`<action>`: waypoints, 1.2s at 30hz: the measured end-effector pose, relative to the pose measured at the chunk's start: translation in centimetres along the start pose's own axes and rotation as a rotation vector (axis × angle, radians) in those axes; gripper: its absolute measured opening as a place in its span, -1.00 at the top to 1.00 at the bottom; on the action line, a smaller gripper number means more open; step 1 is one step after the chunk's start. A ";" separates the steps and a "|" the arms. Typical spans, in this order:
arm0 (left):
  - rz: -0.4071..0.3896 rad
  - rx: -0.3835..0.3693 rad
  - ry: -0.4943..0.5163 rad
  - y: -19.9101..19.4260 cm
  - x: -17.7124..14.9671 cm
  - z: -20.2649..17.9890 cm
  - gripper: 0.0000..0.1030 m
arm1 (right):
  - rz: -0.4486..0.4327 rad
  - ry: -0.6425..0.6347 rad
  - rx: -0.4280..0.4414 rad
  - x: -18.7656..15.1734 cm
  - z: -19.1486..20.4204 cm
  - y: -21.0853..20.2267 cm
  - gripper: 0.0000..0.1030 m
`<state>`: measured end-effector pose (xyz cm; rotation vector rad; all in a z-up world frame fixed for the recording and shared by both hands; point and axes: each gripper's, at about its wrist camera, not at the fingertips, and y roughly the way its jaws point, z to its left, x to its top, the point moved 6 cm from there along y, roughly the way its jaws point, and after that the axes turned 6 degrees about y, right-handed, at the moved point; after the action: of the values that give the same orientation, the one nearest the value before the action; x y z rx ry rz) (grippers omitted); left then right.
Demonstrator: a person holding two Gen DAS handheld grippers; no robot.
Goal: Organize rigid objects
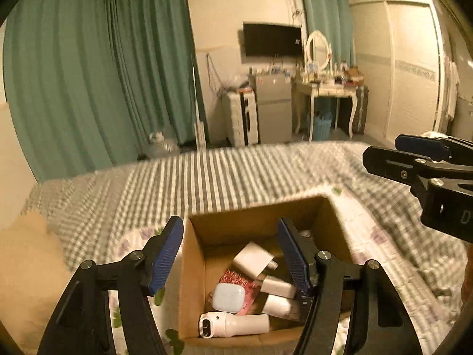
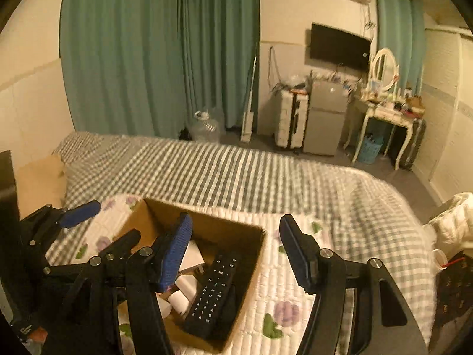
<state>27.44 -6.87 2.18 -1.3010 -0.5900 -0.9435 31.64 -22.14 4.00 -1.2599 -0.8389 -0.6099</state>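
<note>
An open cardboard box [image 1: 195,272] sits on the bed. It holds a white charger block [image 1: 252,259], a pale blue case [image 1: 228,297], a red-bristled brush [image 1: 236,278], white bottles [image 1: 278,304] and a white handheld device [image 1: 233,324]. The right wrist view shows the box [image 2: 249,269] with a black remote control [image 2: 213,291] leaning inside. My left gripper [image 1: 230,254] is open and empty just above the box; it also shows in the right wrist view [image 2: 97,222]. My right gripper [image 2: 235,250] is open and empty over the box's right rim; it also shows in the left wrist view [image 1: 411,151].
The box rests on a floral quilt [image 2: 283,310] over a green checked bedspread [image 1: 236,171]. A tan pillow [image 1: 26,266] lies at the left. Beyond the bed are green curtains, a small fridge [image 1: 273,108], a suitcase and a dressing table [image 1: 328,91].
</note>
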 end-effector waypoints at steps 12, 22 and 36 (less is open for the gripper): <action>-0.216 0.041 -0.046 -16.0 0.8 2.0 -0.83 | -0.164 -0.019 -0.017 1.6 3.5 -17.0 -0.26; -0.274 0.053 -0.046 -19.3 -7.8 -0.5 -1.00 | -0.339 0.111 -0.091 -9.4 2.9 -23.1 -1.00; -0.193 0.114 -0.084 -16.7 -13.9 -1.3 -1.00 | -0.230 0.131 -0.118 -18.4 -0.1 -18.1 -1.00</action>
<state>5.95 -4.62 -0.54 -1.2011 -0.8343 -1.0015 6.78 -27.09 -0.79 -1.2238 -0.8548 -0.9283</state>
